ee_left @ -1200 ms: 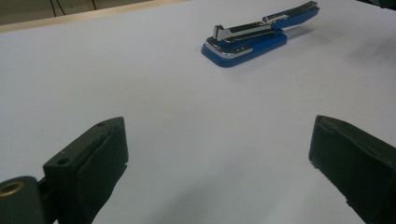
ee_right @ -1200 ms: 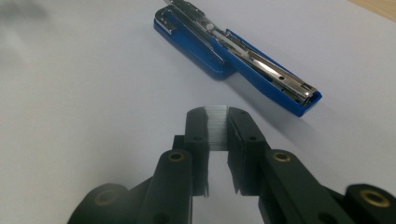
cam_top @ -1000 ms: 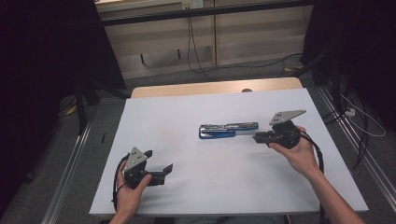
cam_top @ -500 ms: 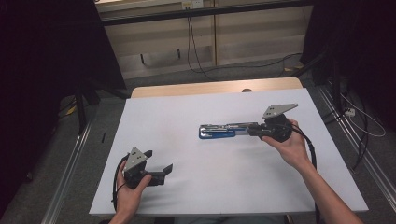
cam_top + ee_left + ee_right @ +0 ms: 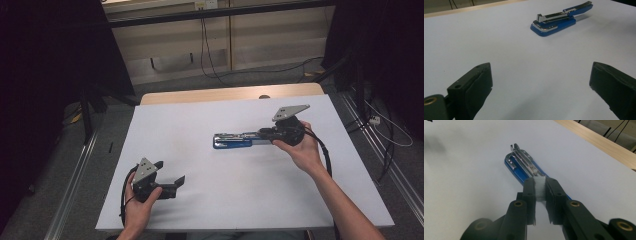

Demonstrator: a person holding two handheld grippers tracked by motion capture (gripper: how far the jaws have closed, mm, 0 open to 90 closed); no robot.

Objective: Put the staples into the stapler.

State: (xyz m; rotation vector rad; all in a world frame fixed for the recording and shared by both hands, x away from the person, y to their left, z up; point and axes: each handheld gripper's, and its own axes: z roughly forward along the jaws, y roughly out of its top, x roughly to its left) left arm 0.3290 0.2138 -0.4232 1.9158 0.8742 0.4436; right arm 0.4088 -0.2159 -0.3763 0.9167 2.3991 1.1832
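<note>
A blue stapler (image 5: 231,141) lies mid-table with its top swung back and the metal staple channel (image 5: 524,163) bared. My right gripper (image 5: 266,133) hovers over the stapler's rear end, pointing left. It is shut on a silver strip of staples (image 5: 539,189), which sits upright between the pads just above the channel. My left gripper (image 5: 172,175) rests near the table's front left, open and holding nothing. In the left gripper view, the left gripper (image 5: 541,85) points across bare table towards the stapler (image 5: 559,21), which lies well beyond it.
A white sheet (image 5: 200,200) covers the table, and a strip of wooden edge (image 5: 225,95) shows at the far side. Cables trail on the floor beyond and to the right. Dark frames stand on both sides.
My right gripper has moved left and slightly away from the person, bringing the staple strip over the stapler's rear. The left gripper and the stapler have stayed put.
</note>
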